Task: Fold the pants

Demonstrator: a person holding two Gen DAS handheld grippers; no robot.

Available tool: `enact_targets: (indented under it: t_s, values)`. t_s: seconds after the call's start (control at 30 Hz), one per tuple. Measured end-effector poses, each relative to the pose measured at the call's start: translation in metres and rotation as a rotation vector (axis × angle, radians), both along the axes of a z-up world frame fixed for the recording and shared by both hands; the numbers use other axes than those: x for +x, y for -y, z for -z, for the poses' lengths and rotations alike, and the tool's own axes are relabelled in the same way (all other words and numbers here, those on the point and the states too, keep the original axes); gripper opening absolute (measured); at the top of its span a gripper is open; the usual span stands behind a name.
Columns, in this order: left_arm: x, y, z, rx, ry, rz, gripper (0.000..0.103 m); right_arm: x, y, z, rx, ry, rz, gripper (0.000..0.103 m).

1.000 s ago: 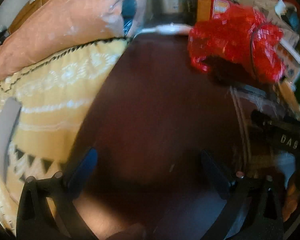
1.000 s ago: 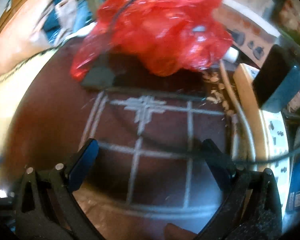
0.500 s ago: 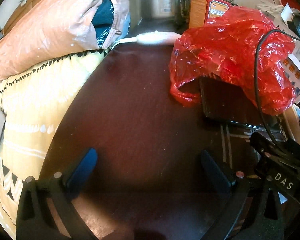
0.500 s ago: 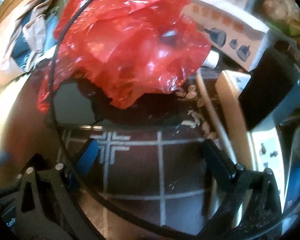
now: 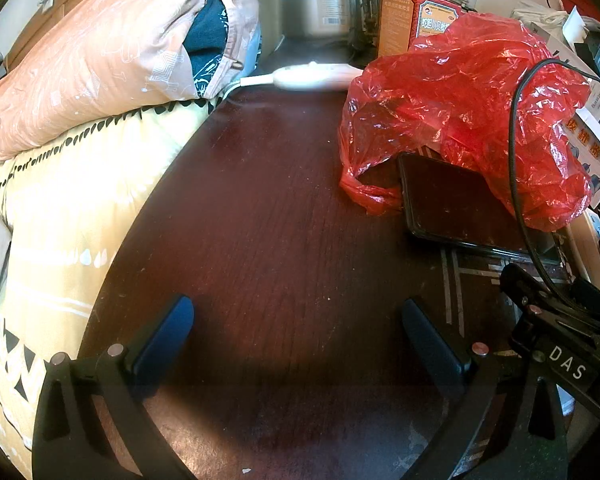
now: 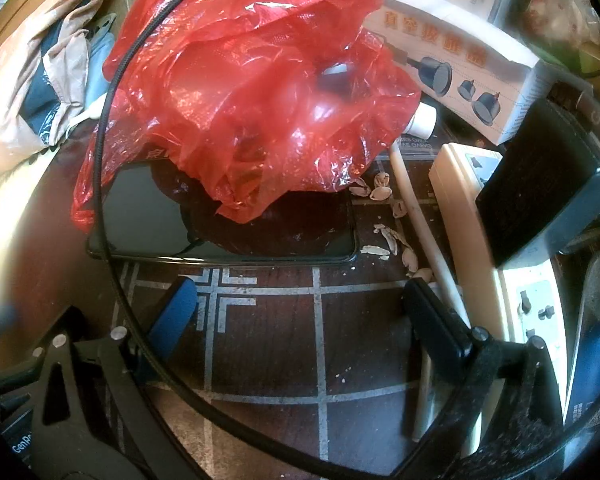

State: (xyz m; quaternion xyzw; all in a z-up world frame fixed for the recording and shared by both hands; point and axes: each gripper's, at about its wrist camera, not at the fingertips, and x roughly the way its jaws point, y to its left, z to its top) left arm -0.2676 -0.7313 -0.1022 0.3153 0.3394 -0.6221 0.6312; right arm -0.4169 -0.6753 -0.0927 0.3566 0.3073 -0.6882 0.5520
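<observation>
No pants show in either view. My left gripper [image 5: 298,332] is open and empty, low over a dark brown wooden table [image 5: 268,240]. My right gripper [image 6: 300,312] is open and empty over the table's white-lined part [image 6: 320,320], close to a dark tablet [image 6: 228,232]. The right gripper's black body shows at the right edge of the left wrist view [image 5: 556,340]. A black cable [image 6: 112,184] arcs across the right wrist view in front of the fingers.
A red plastic bag [image 5: 460,120] lies partly on the tablet [image 5: 452,208]. A yellow patterned quilt [image 5: 68,220] and orange pillow [image 5: 92,64] lie left. Boxes [image 6: 460,52], a power strip [image 6: 500,280], a black adapter [image 6: 540,200] and nut shells [image 6: 388,236] crowd the right.
Both grippers have moved and steadied from blurred motion. The left view swung off the quilt toward the table; the right gripper came closer to the tablet and red bag. Both stay open.
</observation>
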Motion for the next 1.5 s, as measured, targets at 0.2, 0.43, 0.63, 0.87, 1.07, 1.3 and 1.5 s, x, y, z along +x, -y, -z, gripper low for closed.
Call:
enact_targets:
  t_s: [0.2,0.43,0.63,0.87,1.07,1.3,1.5]
  values:
    - [-0.0013,0.0008,0.0001,0.002,0.002,0.002,0.103,-0.0002,0.0003,0.0,0.0,-0.001,0.001,0.103]
    - [-0.0025,0.0016,0.0002,0.003,0.003,0.005,0.103,-0.0009,0.0004,-0.0004,0.001,-0.002,0.002,0.103]
    - [-0.0025,0.0013,0.0002,0.004,0.003,0.006,0.103,-0.0002,0.0001,0.0003,0.001,-0.003,0.002,0.103]
    - [-0.0024,0.001,0.0002,0.004,0.004,0.007,0.103,-0.0003,0.0,0.0005,0.001,-0.003,0.003,0.103]
    - [-0.0022,0.0006,0.0001,0.004,0.004,0.007,0.103,-0.0013,0.0002,-0.0002,0.001,-0.003,0.003,0.103]
    - [-0.0024,0.0005,0.0003,0.009,-0.01,0.019,0.103,-0.0012,0.0002,-0.0001,0.001,-0.004,0.003,0.103]
    - [-0.0023,0.0003,0.0003,0.009,-0.01,0.019,0.103,-0.0011,0.0002,0.0,0.001,-0.004,0.003,0.103]
